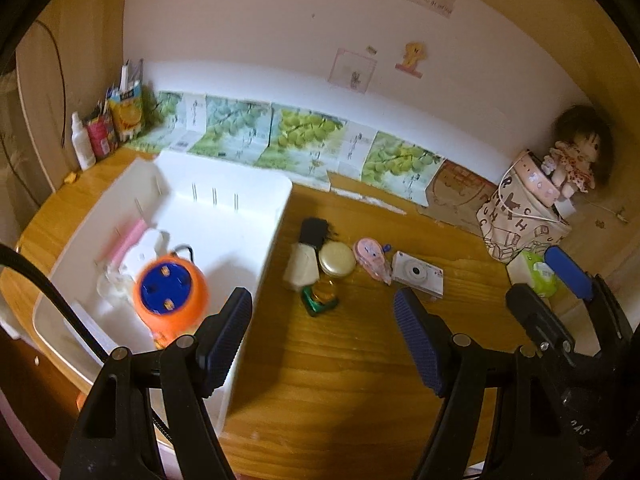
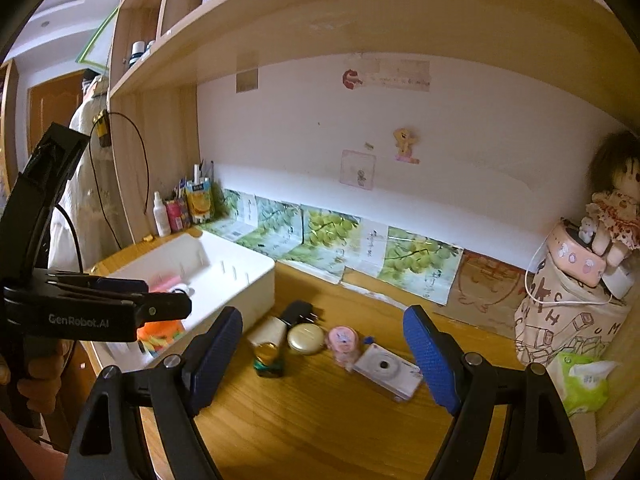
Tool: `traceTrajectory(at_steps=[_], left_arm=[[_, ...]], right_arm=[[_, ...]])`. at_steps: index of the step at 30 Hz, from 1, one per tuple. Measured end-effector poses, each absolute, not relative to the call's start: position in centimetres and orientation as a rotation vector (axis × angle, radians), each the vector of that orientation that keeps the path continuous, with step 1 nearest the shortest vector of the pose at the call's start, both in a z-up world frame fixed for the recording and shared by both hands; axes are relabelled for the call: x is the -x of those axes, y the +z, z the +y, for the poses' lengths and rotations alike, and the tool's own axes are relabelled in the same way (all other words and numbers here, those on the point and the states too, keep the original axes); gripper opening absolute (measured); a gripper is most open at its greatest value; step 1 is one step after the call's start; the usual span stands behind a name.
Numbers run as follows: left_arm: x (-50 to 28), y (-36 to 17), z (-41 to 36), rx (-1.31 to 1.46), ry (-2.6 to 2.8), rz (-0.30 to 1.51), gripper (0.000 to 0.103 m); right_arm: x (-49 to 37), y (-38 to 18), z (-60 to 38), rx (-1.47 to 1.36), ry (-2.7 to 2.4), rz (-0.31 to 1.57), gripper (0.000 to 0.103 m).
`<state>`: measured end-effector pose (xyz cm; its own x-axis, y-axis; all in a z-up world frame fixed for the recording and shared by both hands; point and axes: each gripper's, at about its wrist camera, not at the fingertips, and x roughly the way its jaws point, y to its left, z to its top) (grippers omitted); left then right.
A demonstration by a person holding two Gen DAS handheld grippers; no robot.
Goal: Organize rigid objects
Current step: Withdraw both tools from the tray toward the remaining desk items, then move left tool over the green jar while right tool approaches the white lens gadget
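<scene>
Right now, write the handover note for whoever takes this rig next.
Left hand-held gripper: open, empty, above the desk by the bin's near corner.
Right hand-held gripper: open, empty, facing the loose items.
Done: the orange round toy with a blue top and a pink stick-shaped item lie in the white plastic bin.
Left on the wooden desk: white compact camera, pink round gadget, gold round tin, white box, black plug adapter, green-and-amber bottle.
</scene>
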<state>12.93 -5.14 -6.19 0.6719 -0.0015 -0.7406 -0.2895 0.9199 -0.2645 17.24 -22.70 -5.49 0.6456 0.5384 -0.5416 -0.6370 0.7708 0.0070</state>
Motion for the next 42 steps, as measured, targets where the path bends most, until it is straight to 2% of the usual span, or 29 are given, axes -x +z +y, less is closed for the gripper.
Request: traceTrajectory(at_steps=[9,16,31,39,42], left_arm=[[-14.7,-8.9,-8.5,0.413,0.243,0.893,0.077],[-17.1,-11.5,-9.6,0.427,0.298,0.963,0.077],[-22.0,-17.4,-8.2,0.542,0.453,1.058,0.077],[-24.1,-19.2,-7.3,0.552,0.507,1.095,0.077],[-24.9,-19.5,-7.4,0.514,0.515,1.099,0.077]], right_arm=[[-20.7,-7.8,-24.9,0.317,0.701,0.572,0.083],[-24.5,-11.1,-25.6,0.32,0.713,0.661,0.083],[-31.2,-19.9,-25.0,0.303,0.732,0.901,0.083],[-32.1,-23.0,-24.0,0.33,0.746,0.968,0.083],[-32.3,-24.0,-23.7,0.343,0.745,0.974,0.087]])
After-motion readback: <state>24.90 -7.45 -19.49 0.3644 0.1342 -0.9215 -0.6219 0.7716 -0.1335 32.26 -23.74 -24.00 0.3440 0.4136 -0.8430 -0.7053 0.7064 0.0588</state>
